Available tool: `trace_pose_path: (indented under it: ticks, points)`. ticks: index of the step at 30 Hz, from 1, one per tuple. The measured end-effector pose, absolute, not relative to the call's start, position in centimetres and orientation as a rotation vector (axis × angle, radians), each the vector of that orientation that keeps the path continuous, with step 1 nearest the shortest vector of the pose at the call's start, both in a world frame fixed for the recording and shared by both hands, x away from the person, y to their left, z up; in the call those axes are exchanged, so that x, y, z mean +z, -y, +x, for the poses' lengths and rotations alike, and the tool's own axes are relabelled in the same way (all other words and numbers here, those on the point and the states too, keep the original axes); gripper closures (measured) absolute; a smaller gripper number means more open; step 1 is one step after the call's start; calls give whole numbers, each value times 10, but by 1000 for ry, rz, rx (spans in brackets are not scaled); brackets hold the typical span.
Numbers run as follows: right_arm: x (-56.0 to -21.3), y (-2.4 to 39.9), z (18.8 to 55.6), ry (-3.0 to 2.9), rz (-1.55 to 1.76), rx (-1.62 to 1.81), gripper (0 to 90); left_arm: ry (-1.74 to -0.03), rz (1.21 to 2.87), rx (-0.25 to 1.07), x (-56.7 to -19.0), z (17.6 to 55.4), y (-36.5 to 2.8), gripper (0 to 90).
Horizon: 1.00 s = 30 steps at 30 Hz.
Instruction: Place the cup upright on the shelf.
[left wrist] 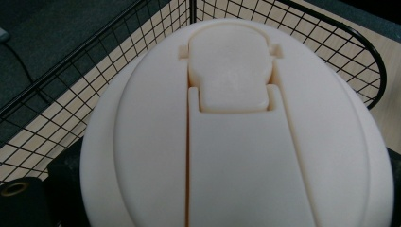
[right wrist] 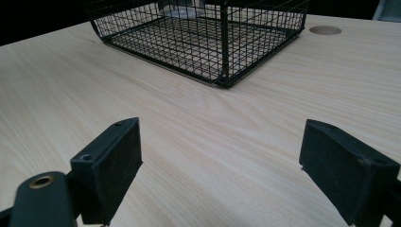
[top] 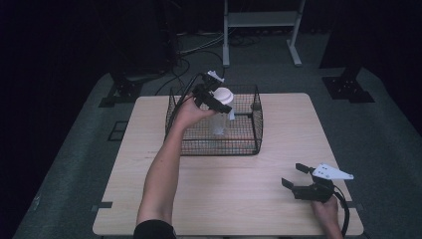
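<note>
In the high view, we see our left gripper (top: 219, 101) over the wire basket (top: 256, 122) at the far middle of the table (top: 239, 174). It is grasping a clear bottle (top: 218, 123) just under its white lid (top: 223, 94). The bottle is upright inside the basket; we cannot tell if its bottom touches the basket floor. The body looks like thin, see-through plastic and seems empty, so we judge it light, a little slippery and easy to squeeze. The stiff neck below the lid is the best place to hold it, as we do now. Our right gripper (top: 297, 175) rests at the near right corner of the table with jaws spread wide and nothing between them.

In the left gripper view, the lid (left wrist: 236, 142) is very close. It is smooth and hard, with a flip cap (left wrist: 231, 71) on top that could open if pushed. Behind it stands the basket wall (left wrist: 331, 42).

In the right gripper view, the two black jaws stand well apart over pale wood (right wrist: 213, 142), smooth and flat. The basket (right wrist: 222, 42) is ahead. The room around is dark, with a grey floor (top: 388, 129) and a metal stand (top: 261, 20) behind the table.
</note>
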State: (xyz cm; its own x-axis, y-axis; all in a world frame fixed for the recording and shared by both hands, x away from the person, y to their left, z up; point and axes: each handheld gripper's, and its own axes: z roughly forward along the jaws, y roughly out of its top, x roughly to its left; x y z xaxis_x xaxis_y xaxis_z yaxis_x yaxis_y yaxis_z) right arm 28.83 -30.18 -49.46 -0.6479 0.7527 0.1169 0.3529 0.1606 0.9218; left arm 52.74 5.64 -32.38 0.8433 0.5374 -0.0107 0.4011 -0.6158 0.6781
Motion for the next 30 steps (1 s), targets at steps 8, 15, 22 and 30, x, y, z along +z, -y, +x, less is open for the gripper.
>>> trace_pose_path:
  ticks: [8, 15, 22, 30]
  points:
    - [-495, 302, 288, -2073, 1054, 1489, 128, -705, 2301, 260, -332, 529, -57, 50]
    - [-495, 302, 289, -2067, 1053, 1494, 128, -721, 2294, 259, -340, 530, -62, 50]
    - [-495, 304, 289, -2059, 1065, 1512, 128, -734, 2304, 244, -352, 527, -68, 50]
    - [-495, 303, 289, -2068, 1054, 1506, 128, -735, 2284, 246, -359, 525, -73, 49]
